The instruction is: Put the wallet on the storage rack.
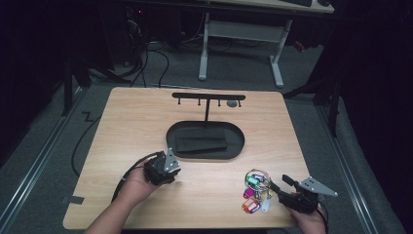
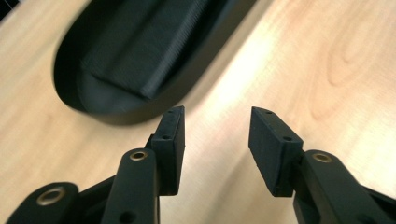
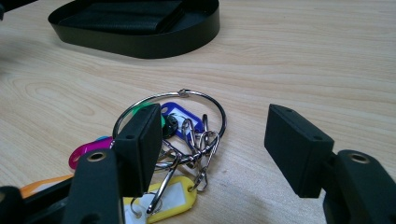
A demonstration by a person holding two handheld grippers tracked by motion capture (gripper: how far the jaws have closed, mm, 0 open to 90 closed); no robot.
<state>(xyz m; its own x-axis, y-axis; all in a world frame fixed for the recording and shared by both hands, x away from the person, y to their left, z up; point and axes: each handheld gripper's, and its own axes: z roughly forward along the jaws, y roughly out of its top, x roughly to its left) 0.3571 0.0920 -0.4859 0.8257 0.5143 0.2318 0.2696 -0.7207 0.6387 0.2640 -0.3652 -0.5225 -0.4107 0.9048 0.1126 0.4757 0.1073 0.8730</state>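
1. We have a light wood-grain desk (image 1: 146,126) carrying everything. At its middle sits a black oval metal tray (image 1: 204,141) with a dark ribbed pad inside; a black T-shaped hanger stand with small pegs (image 1: 208,97) rises from the tray's far edge. One small grey item hangs near the bar's right end; we can't tell what it is.
2. Left gripper (image 1: 163,168) sits on the desk just short of the tray's near-left rim. Jaws stand apart with nothing between them, bare desk only, tray rim (image 2: 130,112) just ahead.
3. Right gripper (image 1: 280,187) is at the near-right corner of the desk, jaws apart, not clamped on anything. Its left pad (image 3: 140,144) is over the edge of the bunch; the right pad is clear on bare wood.
4. Work piece: a large silver wire ring carrying coloured plastic key tags (image 3: 173,126) (blue, green, pink, orange, yellow) on small clips, lying flat on the desk just in front of the right gripper, well apart from the tray.
5. Our read on the step: approach to grasp, ring not yet picked.
6. Next move needs the right gripper to straddle the thin ring wire and close on it, not on the loose tags.
7. Obstacles: tags and clips are tangled over the ring; the wire lies flat, so a slip is likely. Route to the stand is otherwise free.
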